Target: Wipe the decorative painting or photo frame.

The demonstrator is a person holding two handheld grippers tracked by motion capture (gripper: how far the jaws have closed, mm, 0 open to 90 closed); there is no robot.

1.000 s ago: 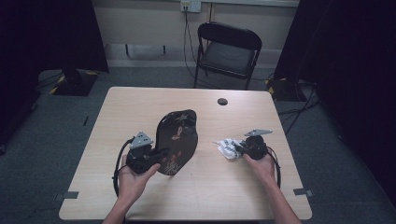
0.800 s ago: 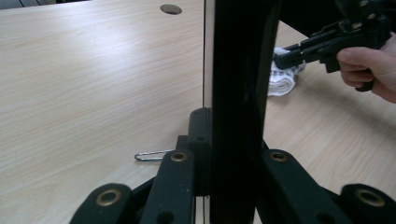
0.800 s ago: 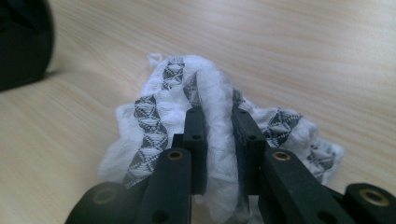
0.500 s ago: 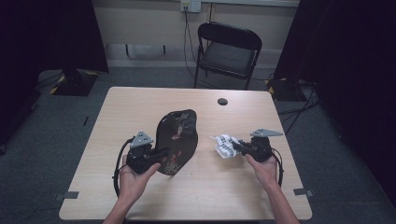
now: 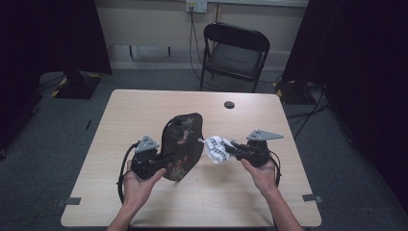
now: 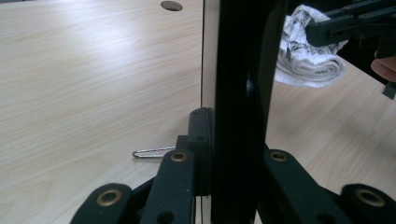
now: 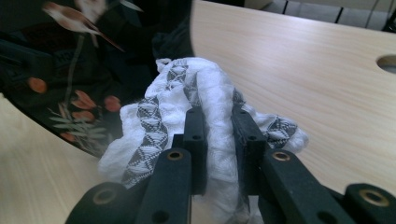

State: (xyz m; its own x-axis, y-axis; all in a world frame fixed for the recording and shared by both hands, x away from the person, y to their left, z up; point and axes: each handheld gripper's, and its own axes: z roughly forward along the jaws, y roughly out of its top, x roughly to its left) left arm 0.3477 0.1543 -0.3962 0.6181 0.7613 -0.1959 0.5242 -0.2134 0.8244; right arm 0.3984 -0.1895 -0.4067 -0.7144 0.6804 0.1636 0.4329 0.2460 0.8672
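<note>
A black oval panel with a red and white flower print stands on edge on the table, tilted. My left gripper is shut on its lower rim; in the left gripper view the panel rises edge-on between the jaws of that gripper. My right gripper is shut on a crumpled white cloth with a black woven pattern and holds it off the table beside the panel's right edge. In the right gripper view the cloth bulges around both jaws of the right gripper, with the panel just behind.
The light wooden table has a round cable hole at its far side. A black folding chair stands beyond the far edge. A thin wire loop lies on the table by the panel's base.
The right gripper has lifted the cloth off the table and carried it left, up to the panel's edge. The left gripper and the panel have kept still.
</note>
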